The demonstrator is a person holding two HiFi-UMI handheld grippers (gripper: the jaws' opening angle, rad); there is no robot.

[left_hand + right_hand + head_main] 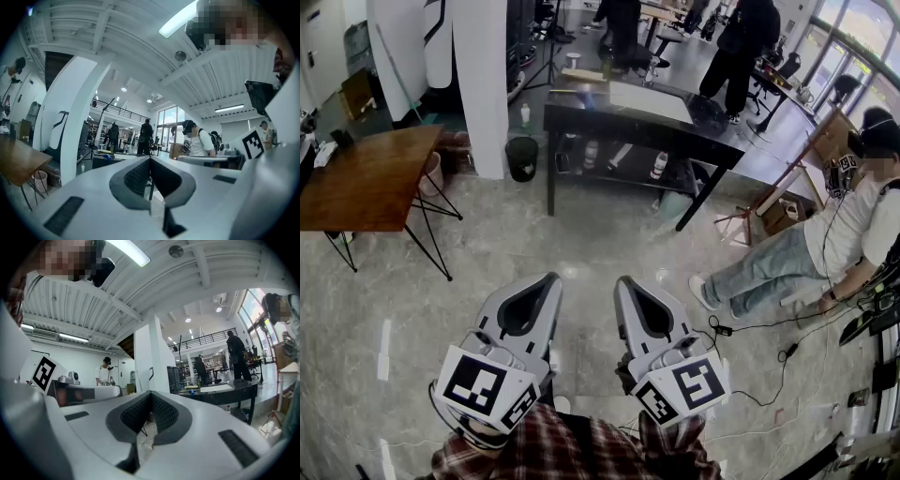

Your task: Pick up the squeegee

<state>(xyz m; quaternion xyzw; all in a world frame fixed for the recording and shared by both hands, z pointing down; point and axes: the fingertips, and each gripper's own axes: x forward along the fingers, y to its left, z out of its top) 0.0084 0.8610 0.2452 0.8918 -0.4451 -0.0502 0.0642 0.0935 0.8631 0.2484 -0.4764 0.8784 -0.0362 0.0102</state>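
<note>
Two claws, near: the left claw [551, 278] and the right claw [622, 280]. Each bears one marker cube, so there are two cubes [486, 389]. Two benches: a wooden bench [370, 183] at the left and a black bench [637, 127] farther off in the middle. One bin [522, 157] between them. One pillar [483, 84]. One bottle [525, 114] by the pillar, and what look like three more on the black bench's shelf [623, 175]. One seated person [825, 244] at the right. At least two standing people [741, 47] far off.
</note>
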